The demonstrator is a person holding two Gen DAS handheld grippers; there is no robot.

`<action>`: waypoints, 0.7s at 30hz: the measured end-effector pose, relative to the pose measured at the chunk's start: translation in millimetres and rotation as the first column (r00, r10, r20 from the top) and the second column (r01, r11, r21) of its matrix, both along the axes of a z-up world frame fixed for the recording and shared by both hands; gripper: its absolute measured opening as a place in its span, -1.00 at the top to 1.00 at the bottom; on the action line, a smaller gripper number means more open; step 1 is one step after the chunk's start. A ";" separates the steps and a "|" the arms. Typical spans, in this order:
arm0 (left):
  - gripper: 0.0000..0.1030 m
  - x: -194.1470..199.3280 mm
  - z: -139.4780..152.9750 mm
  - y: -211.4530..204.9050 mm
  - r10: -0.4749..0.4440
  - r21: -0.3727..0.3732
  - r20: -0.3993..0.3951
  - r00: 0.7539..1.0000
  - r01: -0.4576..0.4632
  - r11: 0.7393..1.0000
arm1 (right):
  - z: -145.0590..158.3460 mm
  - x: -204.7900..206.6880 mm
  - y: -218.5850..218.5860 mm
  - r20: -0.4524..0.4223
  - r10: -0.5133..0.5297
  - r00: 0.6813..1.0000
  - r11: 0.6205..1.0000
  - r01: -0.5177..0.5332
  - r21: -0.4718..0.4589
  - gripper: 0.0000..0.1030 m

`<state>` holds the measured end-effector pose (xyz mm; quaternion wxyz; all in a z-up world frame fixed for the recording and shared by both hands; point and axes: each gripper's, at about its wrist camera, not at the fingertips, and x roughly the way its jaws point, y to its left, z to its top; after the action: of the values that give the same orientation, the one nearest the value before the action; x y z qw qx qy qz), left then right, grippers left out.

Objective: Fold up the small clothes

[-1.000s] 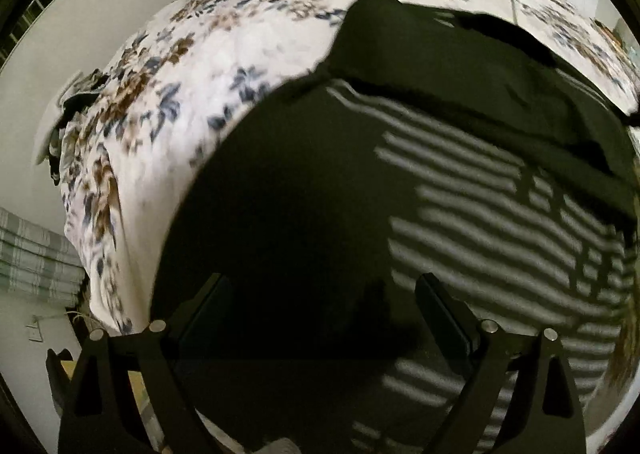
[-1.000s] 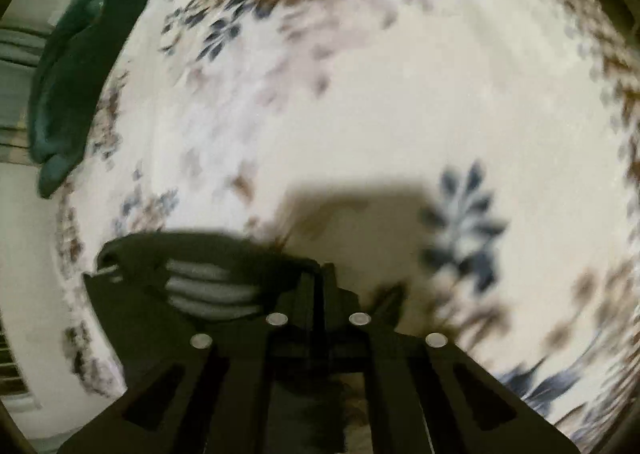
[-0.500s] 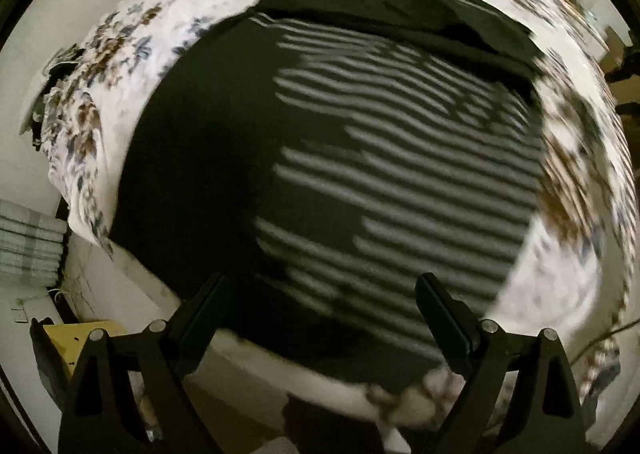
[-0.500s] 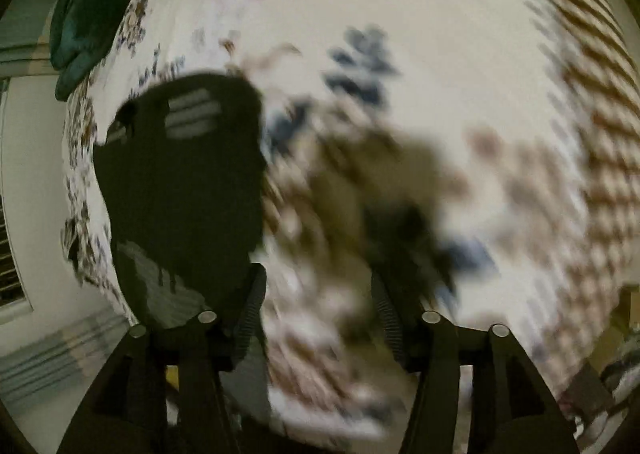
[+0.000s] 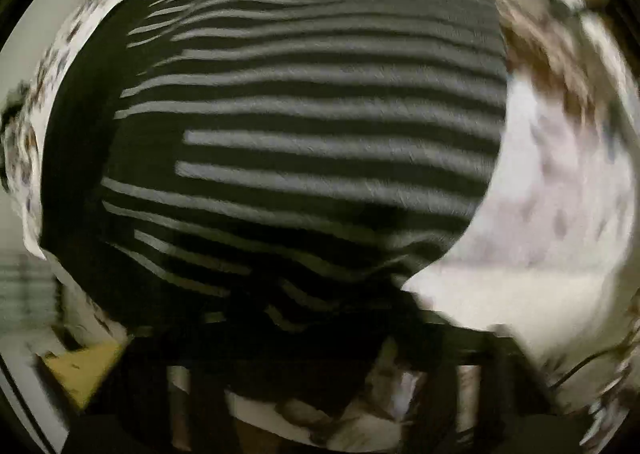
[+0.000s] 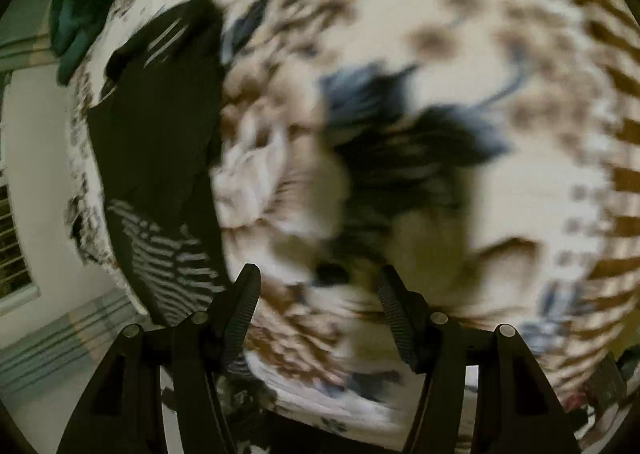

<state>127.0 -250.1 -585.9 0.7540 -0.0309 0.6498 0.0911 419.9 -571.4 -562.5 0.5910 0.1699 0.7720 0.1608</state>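
Black garment with grey stripes (image 5: 304, 142) spread on floral bedspread (image 5: 560, 182), filling nearly all of left wrist view directly ahead of left gripper (image 5: 320, 366); jaws closing, near hem of cloth bunched dark between them, actual pinch lost in blur. Right gripper (image 6: 320, 318) partly spread, nothing between ribbed fingers (image 6: 244, 306), only patterned bedspread ahead. Same garment well off to left of right gripper; dark green cloth (image 6: 76, 10) beyond it at far left.
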 end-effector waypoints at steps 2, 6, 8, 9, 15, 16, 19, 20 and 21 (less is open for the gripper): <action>0.63 5.6 10.0 24.5 0.075 -0.040 0.010 0.997 -0.074 0.996 | -7.5 -12.5 17.1 -0.025 0.021 0.999 0.999 -0.020 0.044 -0.22; 0.63 13.2 22.4 76.1 0.244 -0.121 0.026 0.969 -0.239 0.963 | -24.7 -54.7 50.8 -0.059 0.053 0.997 0.991 -0.045 0.124 -0.22; 0.62 18.0 22.5 95.0 0.312 -0.177 0.017 0.950 -0.304 0.936 | -37.1 -77.8 68.6 -0.093 0.058 0.994 0.983 -0.040 0.181 -0.22; 0.63 19.8 22.3 98.2 0.325 -0.188 0.013 0.946 -0.317 0.930 | -46.5 -90.6 80.1 -0.122 0.060 0.991 0.975 -0.032 0.219 -0.22; 0.57 10.4 30.0 102.0 0.387 -0.278 -0.010 0.922 -0.374 0.885 | -89.1 -147.7 149.1 -0.236 0.032 0.971 0.913 0.068 0.402 -0.24; 0.57 3.9 36.5 102.6 0.401 -0.300 -0.010 0.916 -0.385 0.873 | -94.9 -154.6 161.9 -0.239 0.035 0.970 0.904 0.071 0.422 -0.24; 0.52 -15.8 55.9 105.4 0.430 -0.304 -0.001 0.903 -0.410 0.860 | -102.0 -167.0 183.4 -0.232 0.015 0.973 0.884 0.096 0.457 -0.11; 0.51 -23.8 62.2 109.7 0.443 -0.297 0.004 0.897 -0.422 0.857 | -99.9 -170.8 189.0 -0.211 0.015 0.977 0.877 0.088 0.472 0.46; 0.48 -28.1 65.4 111.1 0.453 -0.290 0.005 0.892 -0.432 0.854 | -96.5 -173.9 192.1 -0.187 0.030 0.982 0.887 0.061 0.459 0.73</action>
<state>98.9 -139.0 -520.5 0.7236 -0.2896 0.6037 0.1675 246.0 -379.3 -659.0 0.4587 0.3263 0.7627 0.3184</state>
